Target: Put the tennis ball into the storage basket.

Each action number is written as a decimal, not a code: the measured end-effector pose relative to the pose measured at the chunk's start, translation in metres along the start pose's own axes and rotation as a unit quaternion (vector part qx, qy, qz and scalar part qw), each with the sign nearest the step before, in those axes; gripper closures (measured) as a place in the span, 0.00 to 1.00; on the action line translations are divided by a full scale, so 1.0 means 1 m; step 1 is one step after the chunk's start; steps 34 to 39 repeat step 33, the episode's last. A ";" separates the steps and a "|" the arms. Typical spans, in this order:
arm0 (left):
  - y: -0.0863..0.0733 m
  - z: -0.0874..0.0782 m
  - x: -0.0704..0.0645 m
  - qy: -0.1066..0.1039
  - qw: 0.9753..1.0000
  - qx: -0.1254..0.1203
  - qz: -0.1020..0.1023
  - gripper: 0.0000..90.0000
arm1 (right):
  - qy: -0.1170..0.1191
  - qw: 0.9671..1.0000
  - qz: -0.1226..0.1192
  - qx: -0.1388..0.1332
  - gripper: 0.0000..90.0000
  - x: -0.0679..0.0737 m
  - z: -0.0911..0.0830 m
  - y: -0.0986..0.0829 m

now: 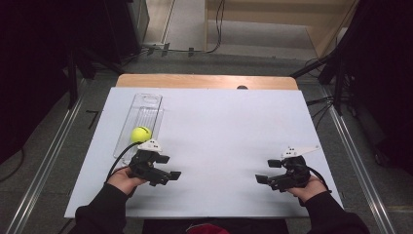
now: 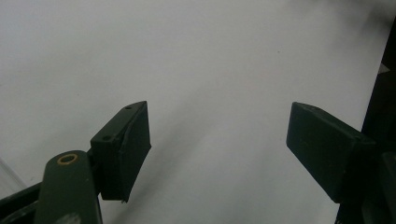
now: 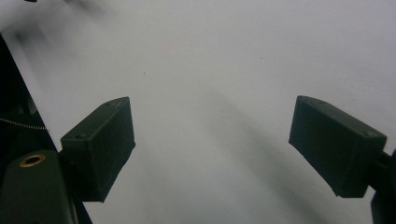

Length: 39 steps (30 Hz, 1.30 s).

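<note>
While both jaws stand wide apart and hold nothing, the left gripper rests just near the tennis ball, which sits in the clear tray. The right gripper waits well apart at the white table. Judging by this, the approach has hardly begun; next the left gripper must turn toward the ball and straddle it.

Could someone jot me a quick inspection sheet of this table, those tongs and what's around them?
Surface: white board on a wooden table.
Job's things: yellow ball in a clear tray, at the tray's near end.
Clutter: nothing seen.
Grippers: left tongs and right tongs both open, empty, resting low over the board.
Cables: a black cable trails from the left tongs.
Surroundings: grey floor, metal rails, loose wires behind.
</note>
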<state>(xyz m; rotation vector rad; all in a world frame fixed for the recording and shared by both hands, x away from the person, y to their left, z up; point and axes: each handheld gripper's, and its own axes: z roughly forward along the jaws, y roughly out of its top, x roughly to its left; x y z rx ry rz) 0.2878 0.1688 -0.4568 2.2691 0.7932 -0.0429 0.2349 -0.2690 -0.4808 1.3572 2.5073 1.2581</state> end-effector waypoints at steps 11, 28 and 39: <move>-0.008 -0.006 -0.002 0.000 1.000 0.000 0.000 0.25 | -0.004 1.000 0.002 0.001 0.14 -0.001 0.000 0.000; -0.013 -0.012 -0.001 0.005 1.000 -0.003 -0.005 0.25 | -0.005 1.000 0.001 0.002 0.14 -0.001 0.000 0.000; -0.013 -0.013 0.000 0.005 1.000 -0.004 -0.005 0.25 | -0.004 1.000 0.001 0.002 0.14 -0.001 0.000 0.000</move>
